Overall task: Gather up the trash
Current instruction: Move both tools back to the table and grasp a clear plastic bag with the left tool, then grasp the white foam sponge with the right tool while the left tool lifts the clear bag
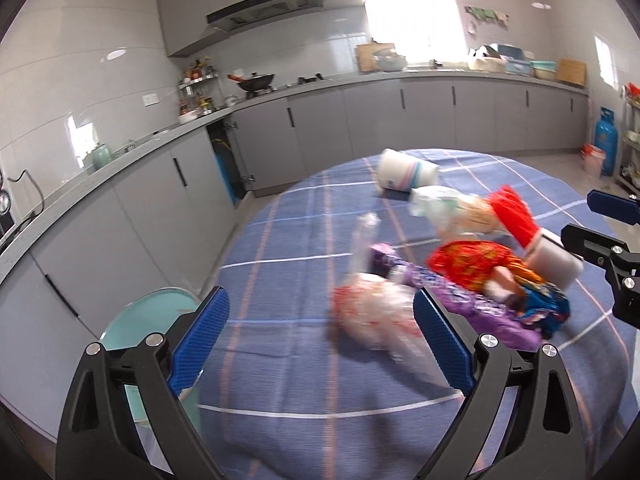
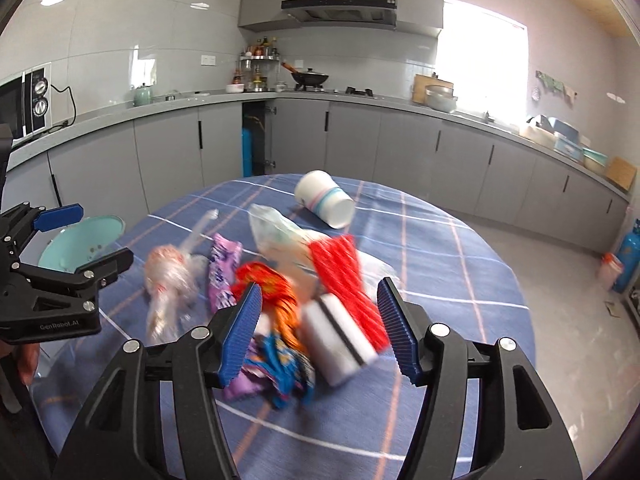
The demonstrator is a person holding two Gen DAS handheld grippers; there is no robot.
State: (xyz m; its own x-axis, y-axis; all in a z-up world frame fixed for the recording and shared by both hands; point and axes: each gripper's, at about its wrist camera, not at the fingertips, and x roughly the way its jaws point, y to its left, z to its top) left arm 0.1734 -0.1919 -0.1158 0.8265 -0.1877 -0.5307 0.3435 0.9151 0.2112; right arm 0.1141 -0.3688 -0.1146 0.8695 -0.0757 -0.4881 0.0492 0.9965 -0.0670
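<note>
A pile of trash lies on a round table with a blue checked cloth (image 1: 288, 360) (image 2: 460, 280). It holds a clear crumpled bag with red print (image 1: 376, 312) (image 2: 170, 280), a purple wrapper (image 1: 472, 300) (image 2: 222, 268), a red-orange wrapper (image 1: 472, 262) (image 2: 268, 284), a blue wrapper (image 2: 286, 364), a red packet (image 1: 514, 216) (image 2: 348, 280), a white roll (image 2: 338, 344) and a tipped white paper cup (image 1: 406, 174) (image 2: 326, 198). My left gripper (image 1: 320, 344) is open, just before the clear bag. My right gripper (image 2: 320, 326) is open around the white roll and wrappers.
A pale green bin (image 1: 152, 320) (image 2: 82, 242) stands beside the table on the left. Grey kitchen cabinets and counter (image 1: 360, 120) run behind. A blue gas cylinder (image 1: 606, 140) stands on the floor at the far right.
</note>
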